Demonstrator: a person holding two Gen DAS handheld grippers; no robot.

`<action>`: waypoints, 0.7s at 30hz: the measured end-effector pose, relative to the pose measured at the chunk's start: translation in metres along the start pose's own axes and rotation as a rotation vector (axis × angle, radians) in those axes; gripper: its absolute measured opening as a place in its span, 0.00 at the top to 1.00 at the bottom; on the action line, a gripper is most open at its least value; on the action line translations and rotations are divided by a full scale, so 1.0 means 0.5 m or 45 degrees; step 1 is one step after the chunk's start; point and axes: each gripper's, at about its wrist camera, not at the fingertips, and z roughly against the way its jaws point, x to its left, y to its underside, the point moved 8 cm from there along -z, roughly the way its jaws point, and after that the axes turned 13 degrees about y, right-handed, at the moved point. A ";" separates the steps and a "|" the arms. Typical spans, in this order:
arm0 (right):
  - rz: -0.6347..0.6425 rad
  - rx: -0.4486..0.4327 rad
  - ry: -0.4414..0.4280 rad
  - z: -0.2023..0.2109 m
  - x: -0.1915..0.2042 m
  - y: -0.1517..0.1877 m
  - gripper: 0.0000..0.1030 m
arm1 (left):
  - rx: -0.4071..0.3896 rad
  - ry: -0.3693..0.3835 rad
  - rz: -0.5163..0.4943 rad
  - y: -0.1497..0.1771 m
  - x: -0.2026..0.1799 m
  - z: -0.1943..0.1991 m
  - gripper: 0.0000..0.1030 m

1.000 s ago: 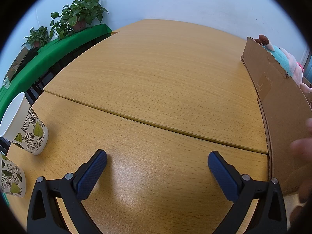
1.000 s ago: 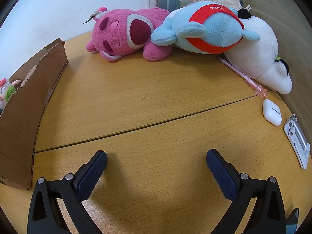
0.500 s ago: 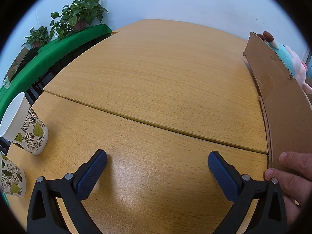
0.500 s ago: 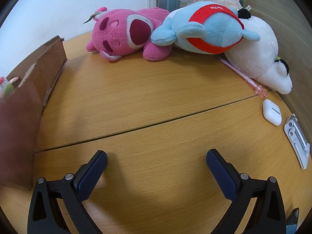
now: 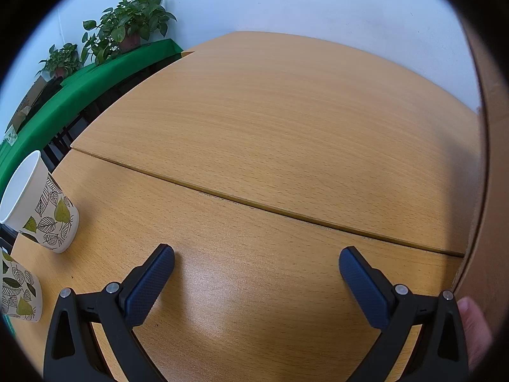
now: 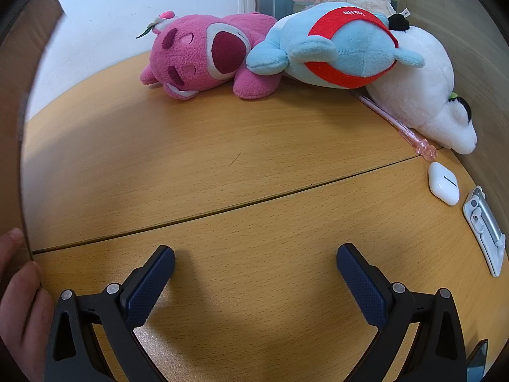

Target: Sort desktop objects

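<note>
Your left gripper (image 5: 256, 265) and right gripper (image 6: 254, 264) sit with jaws wide and empty, so the 2 leaf-print paper cups (image 5: 39, 205), pink plush bear (image 6: 203, 59) and white earbud case (image 6: 443, 183) remain unsorted on the wooden tabletop (image 6: 222, 159).

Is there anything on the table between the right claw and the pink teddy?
No. Between the right claw and the pink teddy there is only bare table. The blue plush lies to the teddy's right, the cardboard far left, both off that path.
</note>
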 end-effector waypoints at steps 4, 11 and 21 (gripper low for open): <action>0.000 0.000 0.000 0.000 0.000 0.000 0.00 | 0.000 0.000 0.000 0.000 0.000 -0.001 0.00; -0.001 0.000 0.000 0.001 0.001 -0.001 0.00 | -0.001 0.000 0.000 0.000 0.000 -0.001 0.00; -0.002 0.000 0.001 0.002 0.001 -0.002 0.00 | -0.001 0.001 0.001 0.000 0.000 -0.001 0.00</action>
